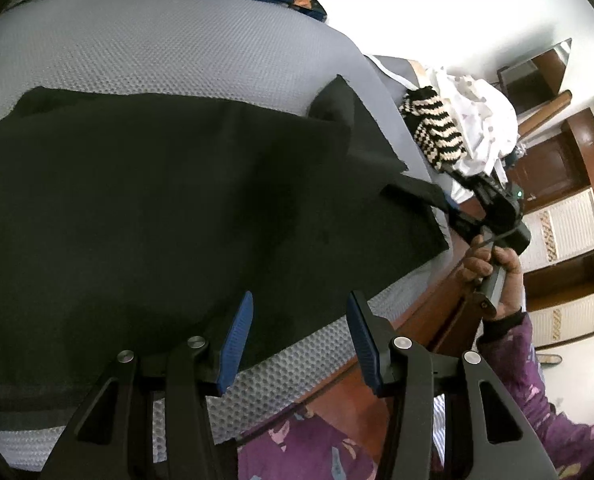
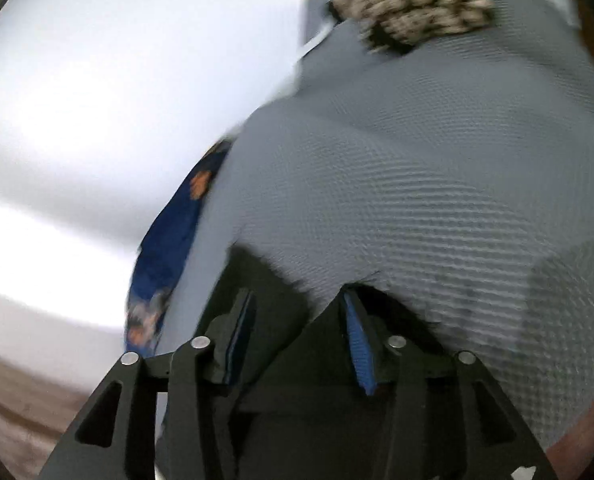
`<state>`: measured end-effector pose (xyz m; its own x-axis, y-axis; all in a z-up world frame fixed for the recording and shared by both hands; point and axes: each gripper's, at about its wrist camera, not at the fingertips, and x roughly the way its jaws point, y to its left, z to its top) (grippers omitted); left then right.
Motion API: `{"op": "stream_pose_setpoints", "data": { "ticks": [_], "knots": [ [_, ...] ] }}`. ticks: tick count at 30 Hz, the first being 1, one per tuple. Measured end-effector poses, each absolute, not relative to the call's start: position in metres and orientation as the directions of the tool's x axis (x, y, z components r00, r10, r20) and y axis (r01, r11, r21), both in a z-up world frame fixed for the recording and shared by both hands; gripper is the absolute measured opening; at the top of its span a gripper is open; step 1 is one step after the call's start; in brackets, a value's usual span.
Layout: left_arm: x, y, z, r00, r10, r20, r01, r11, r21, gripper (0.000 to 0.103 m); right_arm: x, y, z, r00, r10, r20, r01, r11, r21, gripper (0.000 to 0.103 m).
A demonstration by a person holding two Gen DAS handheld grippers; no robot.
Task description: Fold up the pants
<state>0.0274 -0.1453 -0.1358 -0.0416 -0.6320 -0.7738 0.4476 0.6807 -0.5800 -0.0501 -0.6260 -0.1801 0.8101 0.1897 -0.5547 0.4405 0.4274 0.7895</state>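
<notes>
The black pants [image 1: 169, 200] lay spread on the grey bed [image 1: 145, 48], the left hand-held gripper [image 1: 299, 334] released at their six o'clock edge, the right hand-held gripper [image 2: 299, 334] released around their three o'clock corner.

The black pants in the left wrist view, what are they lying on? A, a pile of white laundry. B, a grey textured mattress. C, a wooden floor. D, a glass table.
B: the black pants are spread over the grey textured mattress, whose dimpled surface shows beyond and below the fabric's edges.
</notes>
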Motion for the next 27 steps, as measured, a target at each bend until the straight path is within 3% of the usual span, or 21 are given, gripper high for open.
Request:
{"op": "stream_pose_setpoints", "data": {
  "ticks": [1,6,8,13,17,18,21,27],
  "knots": [
    [0.027,-0.147,-0.138,-0.049,-0.633,-0.773,0.447,0.678,-0.583,0.05,-0.045,-0.625,-0.18,0.795,0.233,-0.56,0.427,0.441,0.789,0.058],
    [0.026,-0.157,-0.148,-0.084,-0.609,-0.789,0.446,0.685,-0.576,0.05,-0.003,-0.629,-0.195,0.625,0.261,-0.736,0.539,0.538,0.648,0.063],
    [0.026,-0.157,-0.149,-0.081,-0.612,-0.787,0.438,0.687,-0.58,0.05,0.012,-0.626,-0.194,0.6,0.268,-0.754,0.53,0.572,0.626,0.079],
    [0.028,-0.156,-0.149,-0.08,-0.611,-0.787,0.431,0.691,-0.58,0.05,0.039,-0.627,-0.168,0.564,0.165,-0.809,0.518,0.692,0.502,0.078],
    [0.027,-0.157,-0.147,-0.075,-0.608,-0.79,0.44,0.691,-0.573,0.05,0.059,-0.628,-0.135,0.495,-0.085,-0.865,0.54,0.81,0.229,0.077],
    [0.027,-0.157,-0.147,-0.076,-0.607,-0.791,0.439,0.692,-0.573,0.05,0.06,-0.633,-0.137,0.479,-0.07,-0.875,0.534,0.815,0.227,0.077],
    [0.027,-0.157,-0.149,-0.085,-0.614,-0.784,0.425,0.69,-0.586,0.05,0.058,-0.634,-0.148,0.537,0.185,-0.823,0.439,0.772,0.46,0.071],
    [0.029,-0.156,-0.156,-0.105,-0.617,-0.78,0.405,0.69,-0.6,0.05,0.067,-0.605,-0.187,0.407,0.247,-0.88,0.412,0.81,0.418,0.061]
  ]
}}
